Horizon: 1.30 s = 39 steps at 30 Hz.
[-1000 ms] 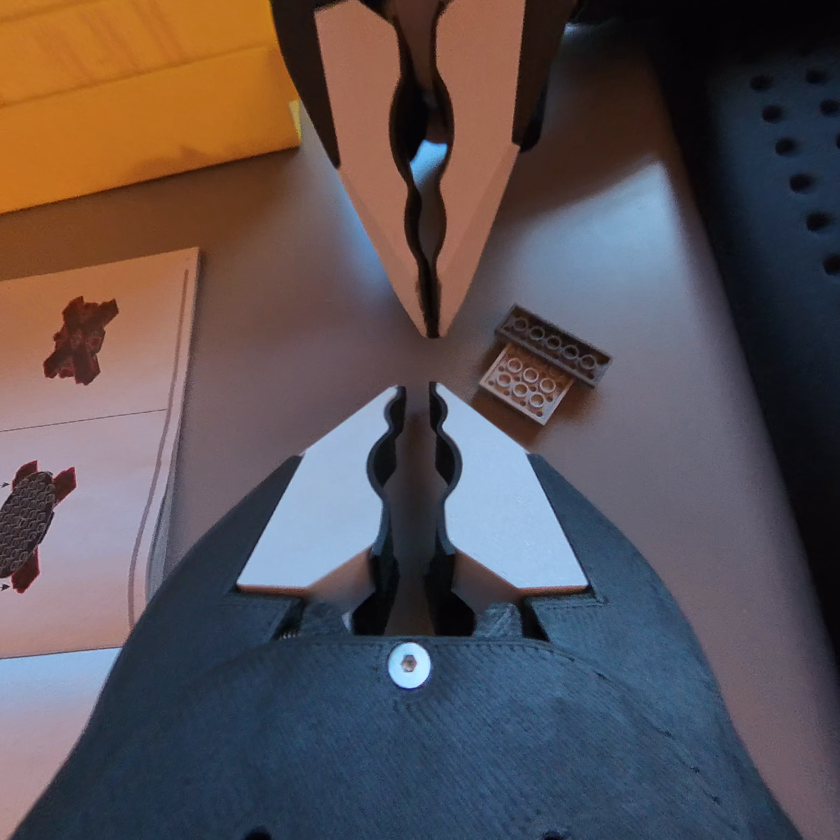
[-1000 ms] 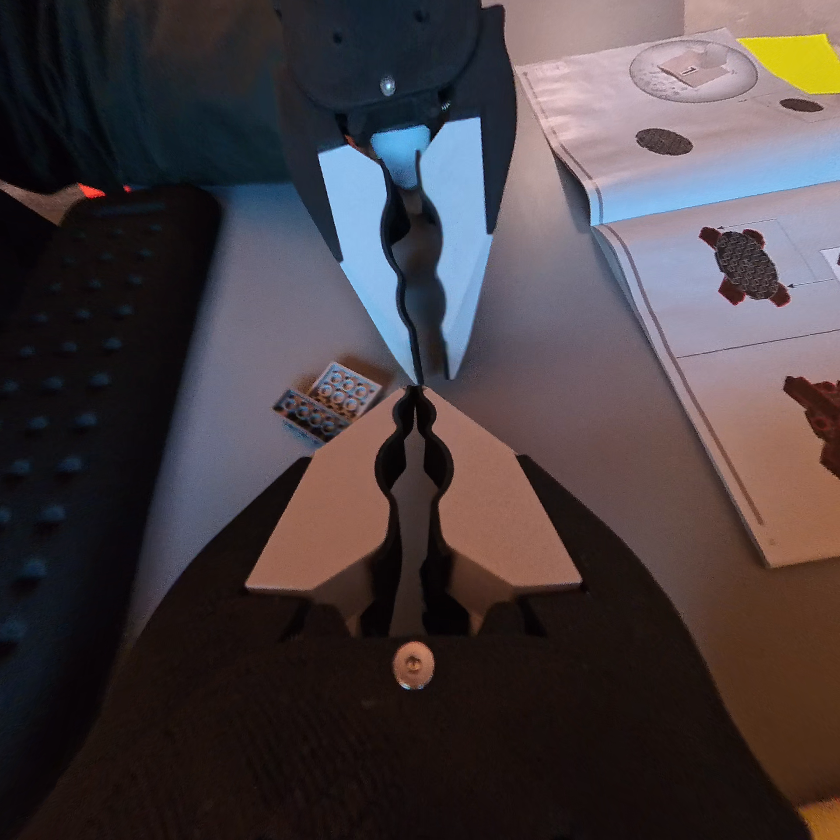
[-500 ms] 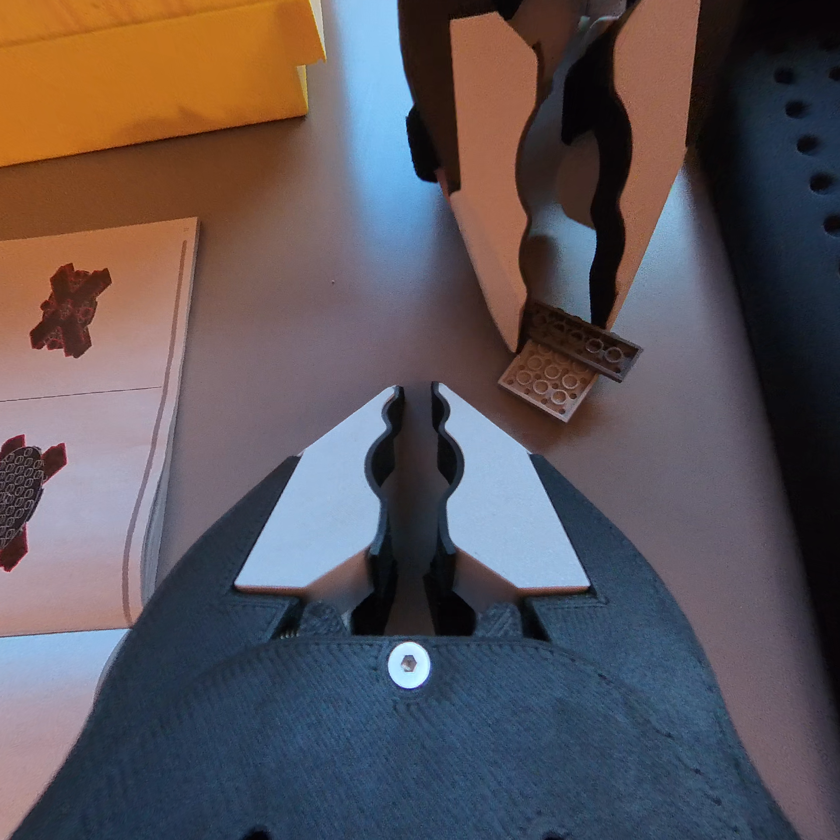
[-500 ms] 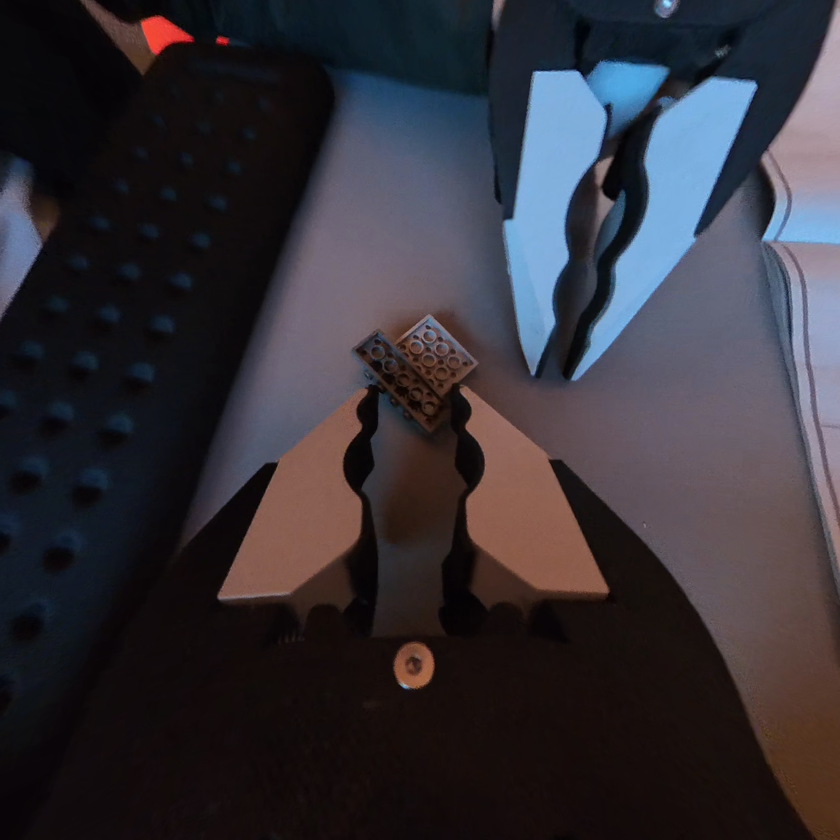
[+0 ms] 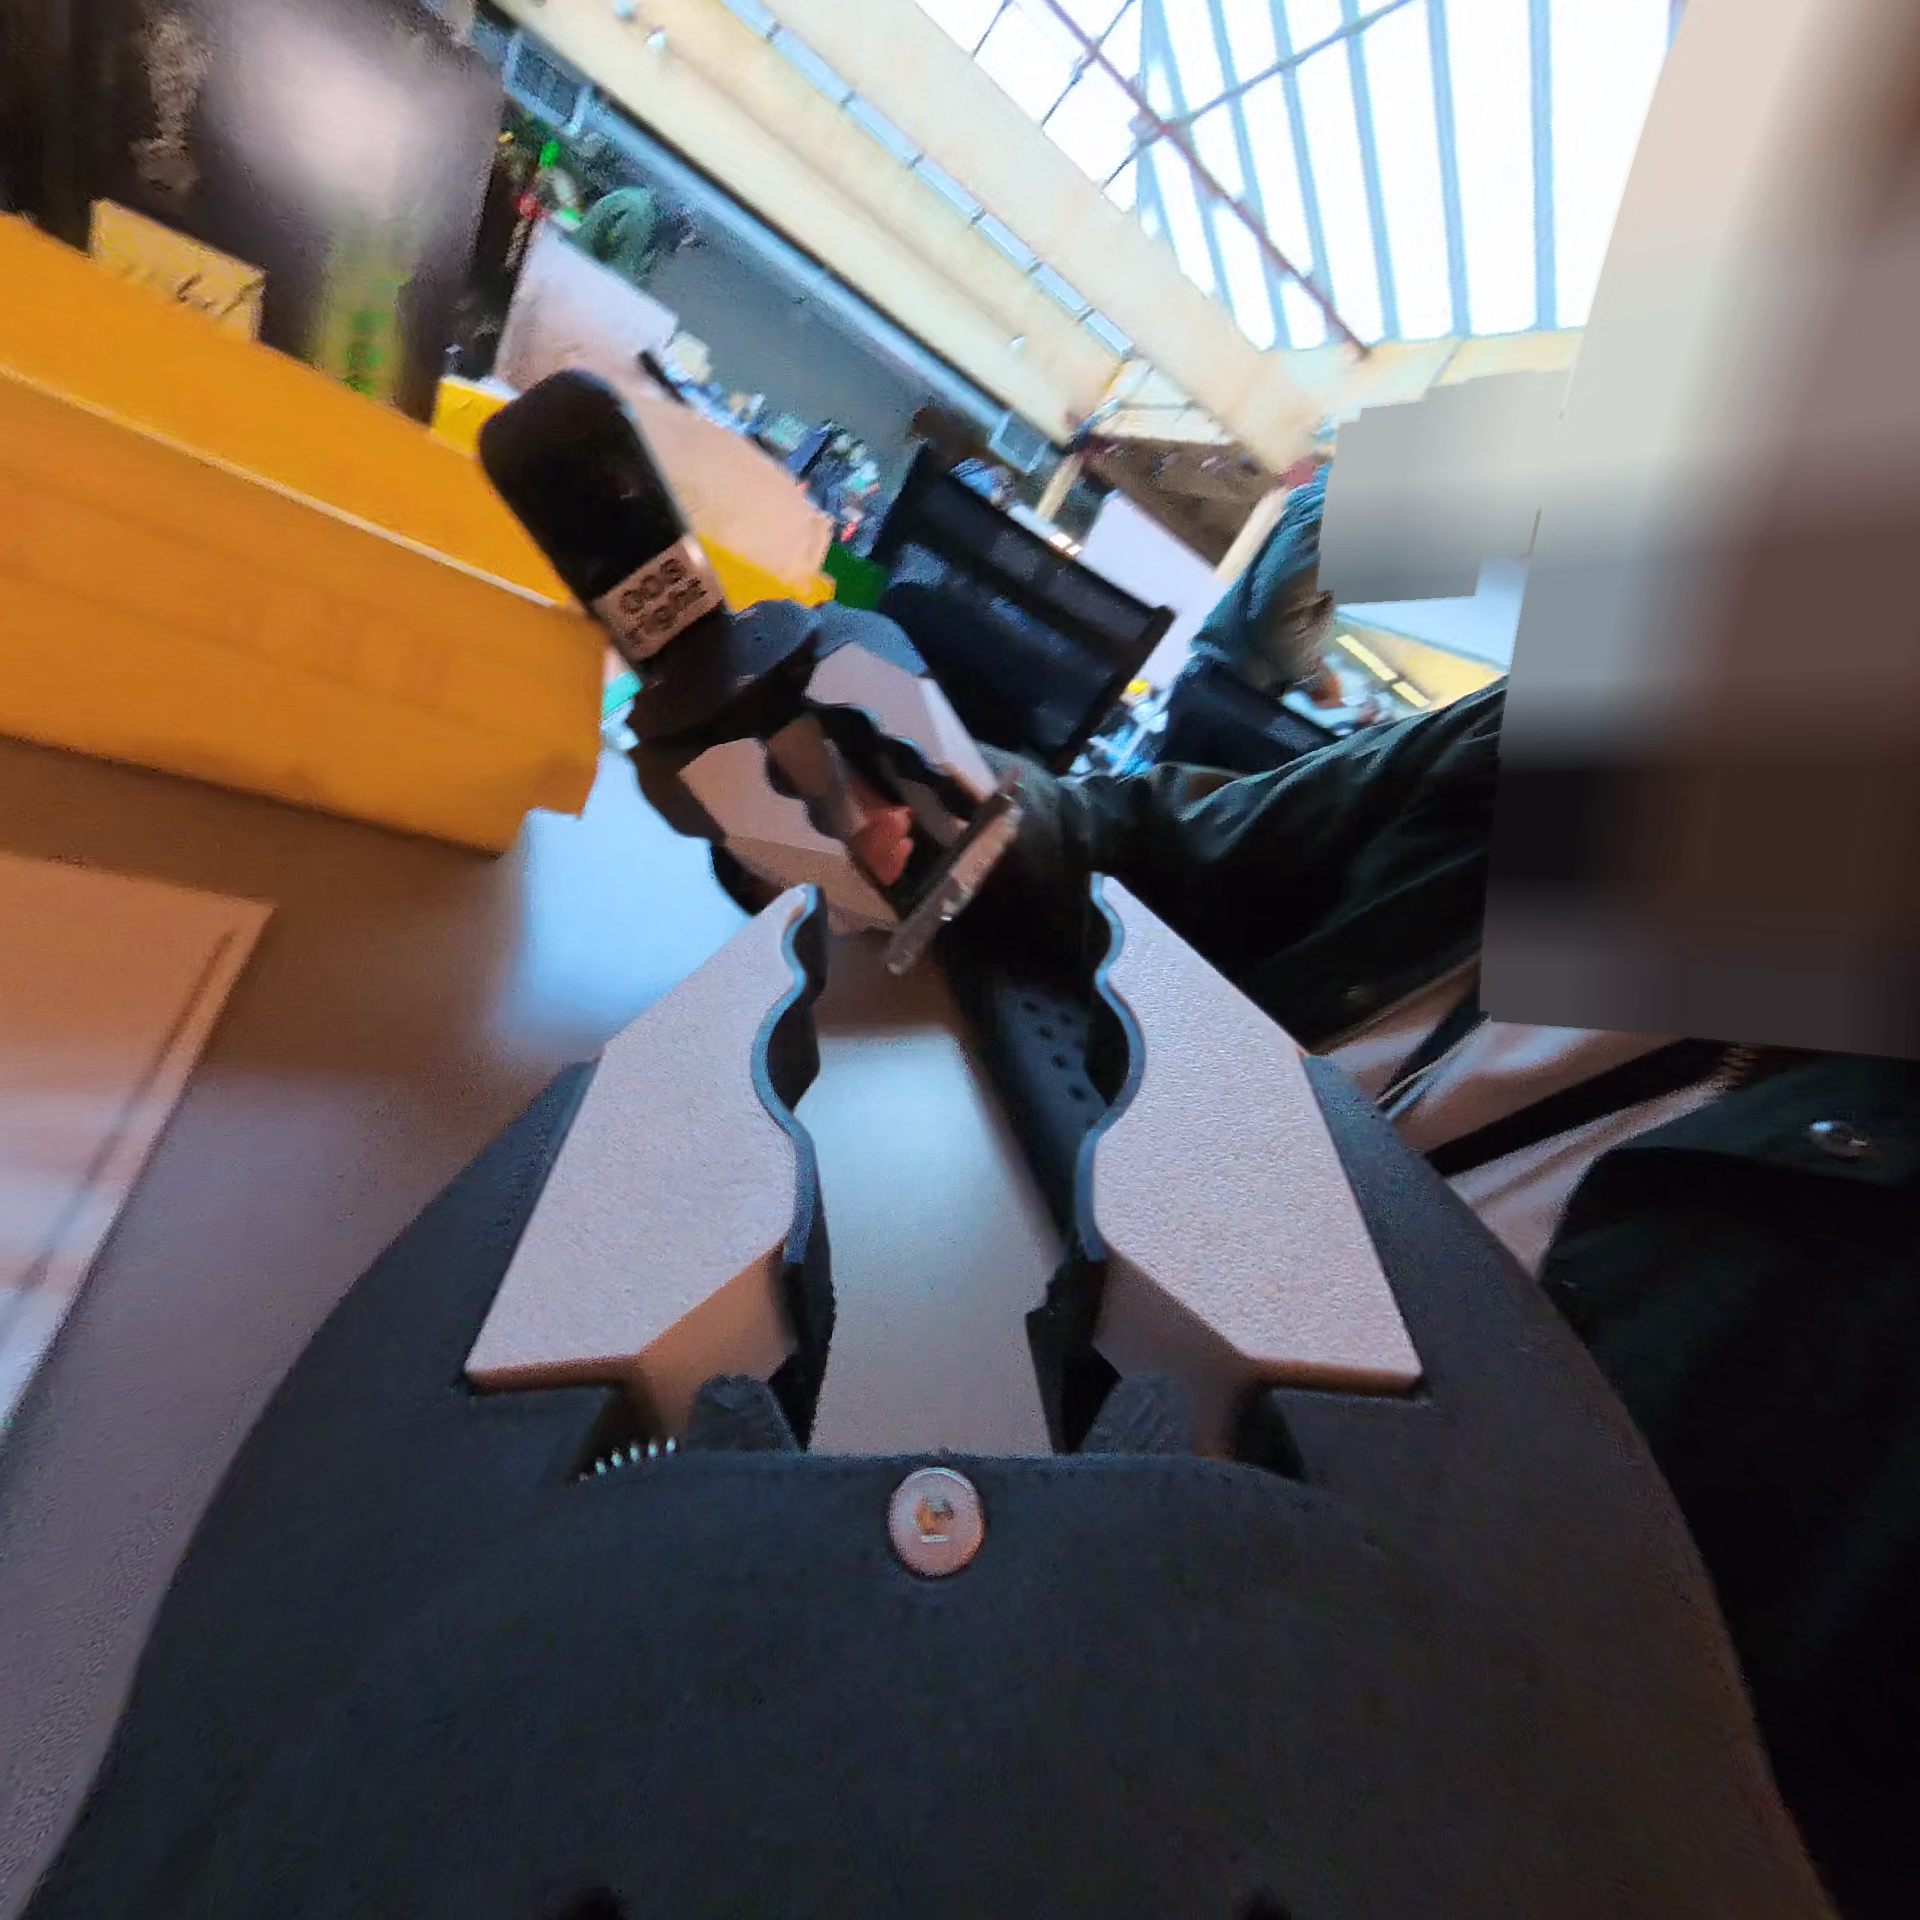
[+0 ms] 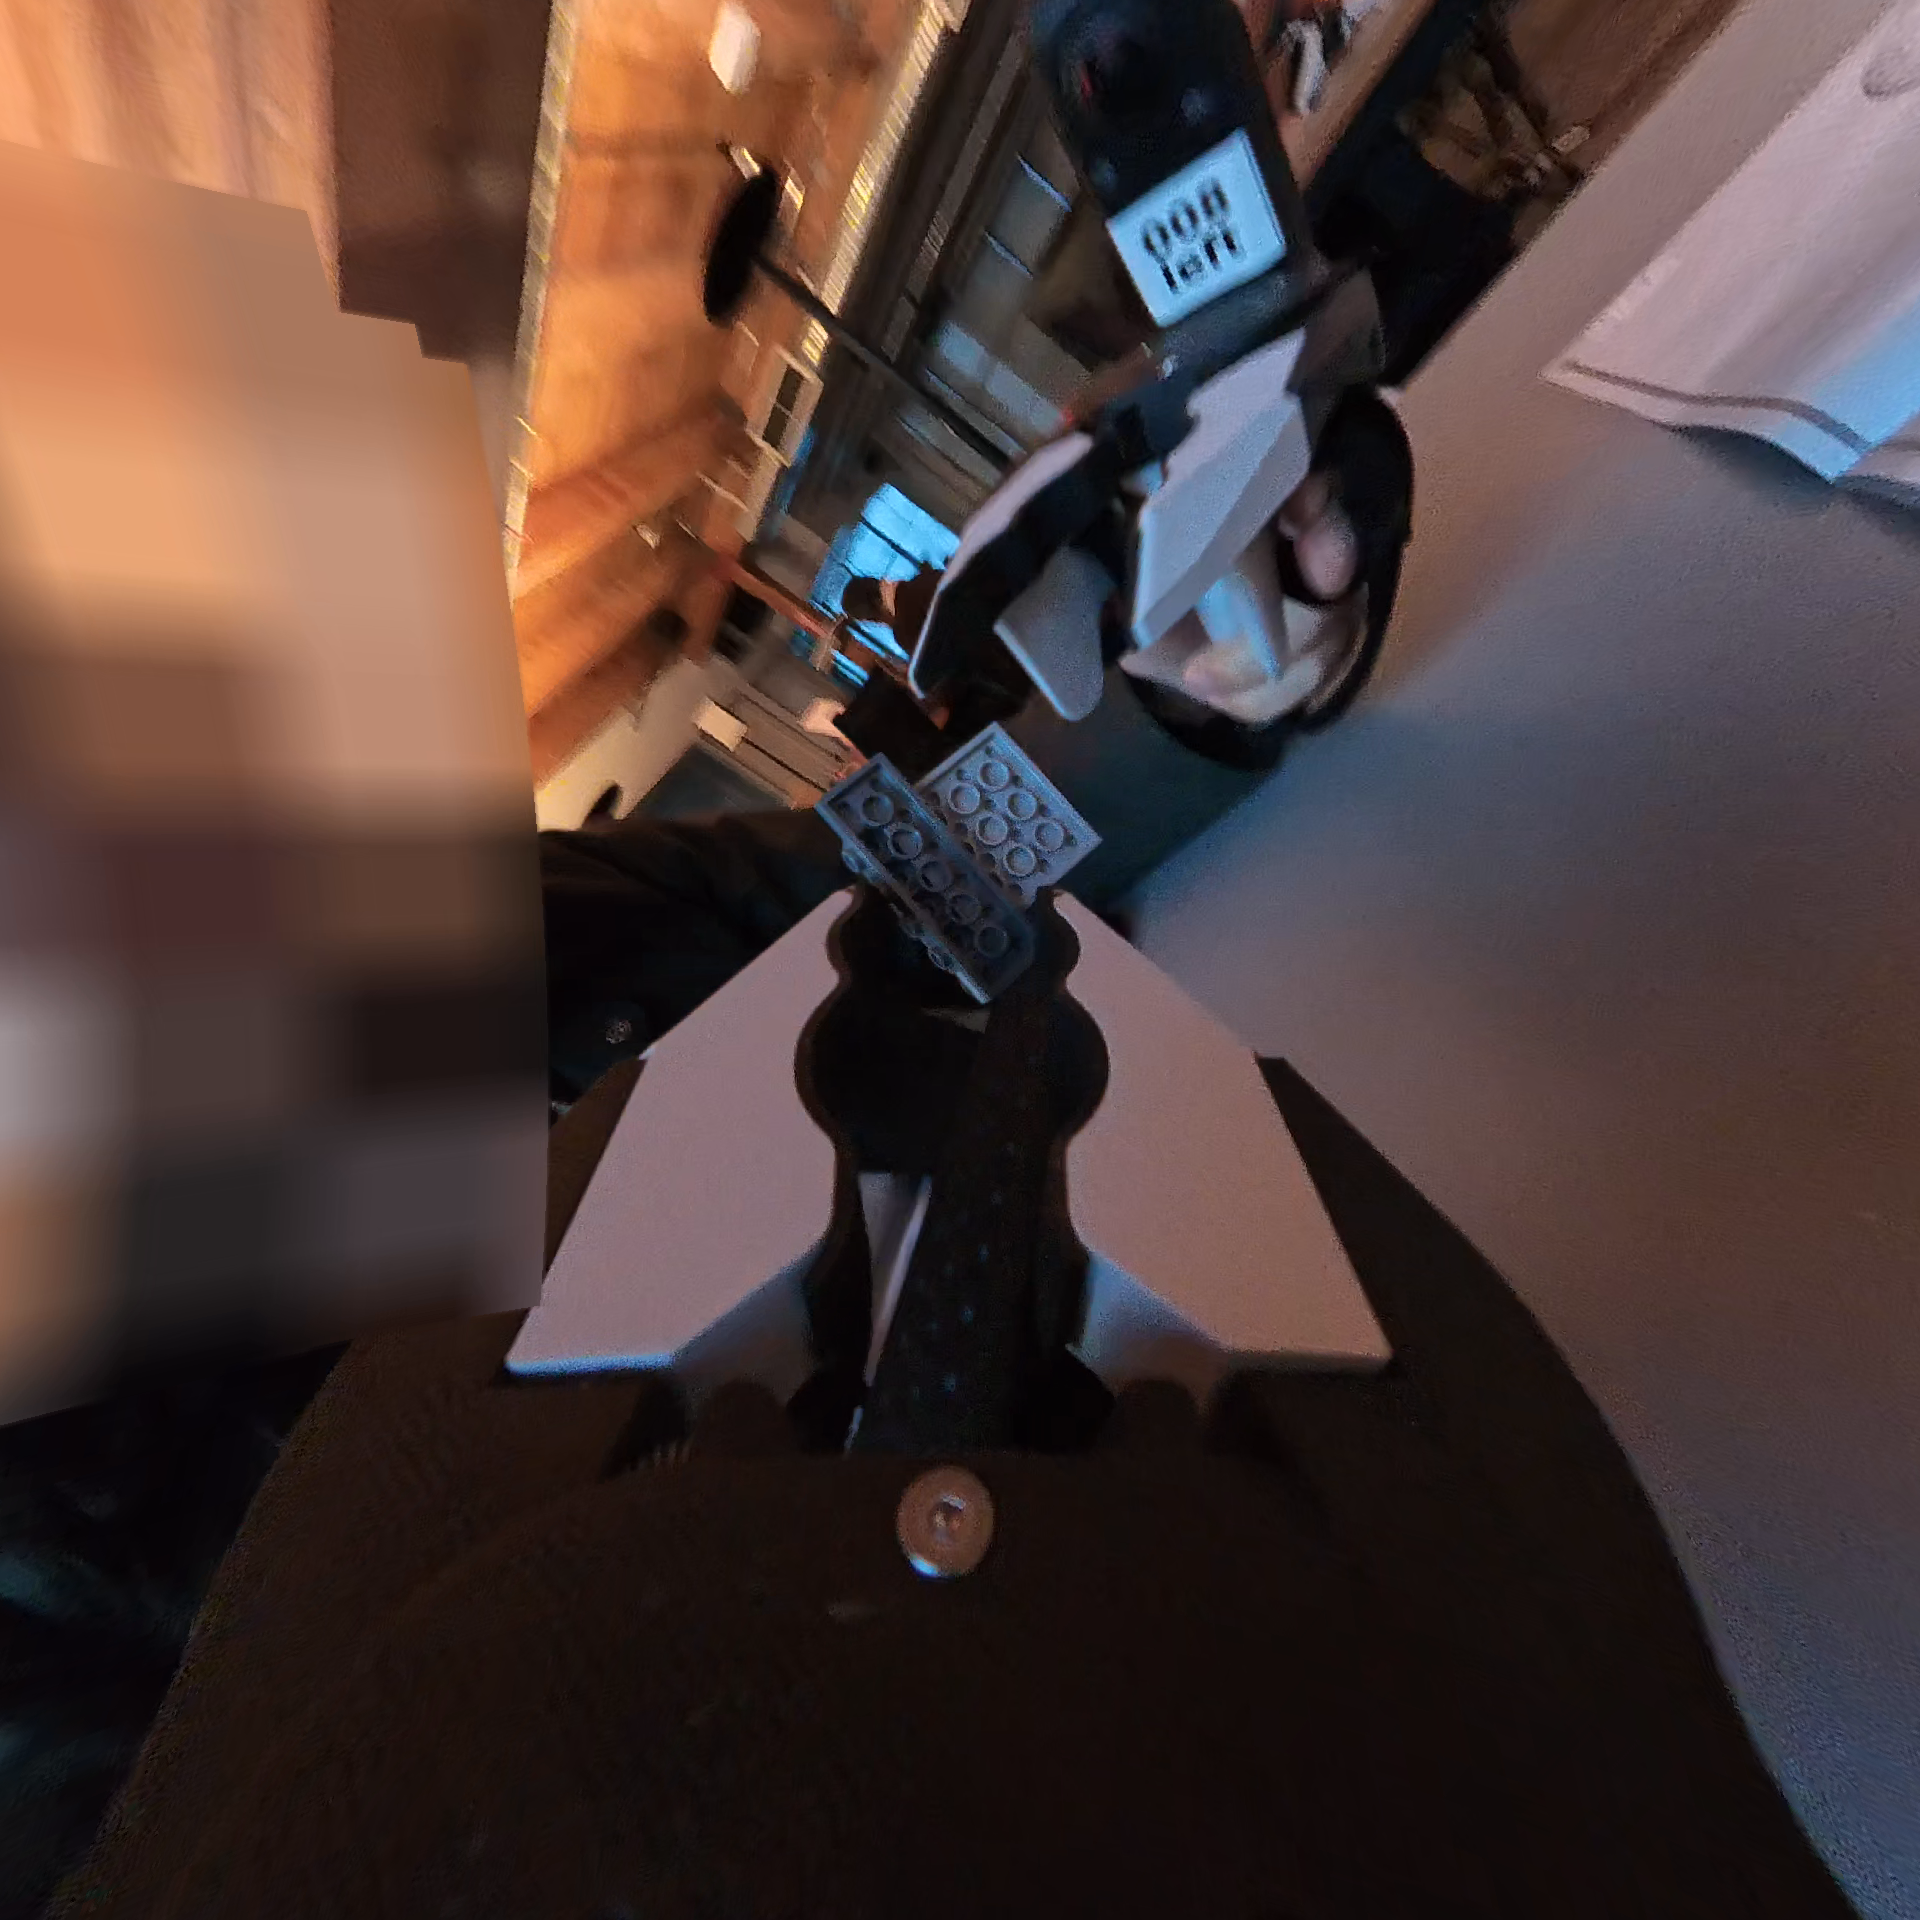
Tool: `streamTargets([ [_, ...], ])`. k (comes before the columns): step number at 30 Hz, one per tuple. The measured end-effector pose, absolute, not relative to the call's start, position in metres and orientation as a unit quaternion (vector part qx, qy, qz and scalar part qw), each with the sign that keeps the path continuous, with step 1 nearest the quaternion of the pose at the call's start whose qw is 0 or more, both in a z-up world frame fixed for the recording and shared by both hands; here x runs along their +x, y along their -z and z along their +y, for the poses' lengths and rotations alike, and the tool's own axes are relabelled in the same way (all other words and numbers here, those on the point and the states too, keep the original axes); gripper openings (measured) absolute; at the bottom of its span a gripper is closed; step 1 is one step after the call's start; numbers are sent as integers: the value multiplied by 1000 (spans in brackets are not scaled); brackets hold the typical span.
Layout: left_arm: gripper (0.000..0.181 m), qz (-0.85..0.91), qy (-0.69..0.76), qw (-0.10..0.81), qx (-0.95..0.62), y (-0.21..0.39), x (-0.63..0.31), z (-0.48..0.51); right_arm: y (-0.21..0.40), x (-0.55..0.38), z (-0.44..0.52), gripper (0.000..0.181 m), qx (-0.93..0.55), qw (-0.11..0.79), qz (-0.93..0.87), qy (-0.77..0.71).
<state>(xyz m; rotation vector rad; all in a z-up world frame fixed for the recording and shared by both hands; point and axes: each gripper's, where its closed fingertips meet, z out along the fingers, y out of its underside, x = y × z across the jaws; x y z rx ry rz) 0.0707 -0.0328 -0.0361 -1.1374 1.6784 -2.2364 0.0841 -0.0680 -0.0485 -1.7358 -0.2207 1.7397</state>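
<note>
Pinching a pair of joined grey studded plates (image 6: 956,868) at its fingertips, the right gripper (image 6: 951,935) is tilted upward, lifted off the grey table (image 6: 1558,935). Facing it, the left gripper (image 5: 951,935) is also raised, jaws spread and empty, a yellow box (image 5: 260,582) at far left.

A smooth, pale grey table top (image 5: 343,1122) carries everything. On it, at about ten o'clock in the left wrist view, lies a flat yellow cardboard box (image 5: 260,623); at nine o'clock lies an open white paper booklet (image 5: 94,997). A long black perforated mat (image 5: 1039,1060) lies at about one o'clock.
</note>
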Motion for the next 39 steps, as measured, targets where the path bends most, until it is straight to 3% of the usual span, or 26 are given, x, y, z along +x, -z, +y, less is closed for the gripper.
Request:
streamTargets([
  [11,28,571,721,148,-362,30,82,-58,32,82,-70,32,-633,332,-73,-695],
  [19,17,585,711,135,-366,33,81,-66,38,71,-72,24,-645,322,-92,-687],
  [20,12,579,711,137,-375,32,82,-63,37,74,-69,26,-644,333,-84,-684],
  [21,3,568,711,143,-389,31,85,-57,37,78,-62,39,-646,351,-70,-674],
  [25,3,512,716,136,-455,37,96,-32,53,95,-41,47,-695,435,-81,-567],
  [29,3,442,741,104,-495,40,103,-19,71,109,-27,47,-760,523,-154,-354],
  [37,4,449,724,119,-509,49,110,-24,72,103,-29,12,-754,490,-115,-421],
  [39,22,460,717,114,-510,54,111,-28,79,104,-31,12,-768,469,-120,-419],
])
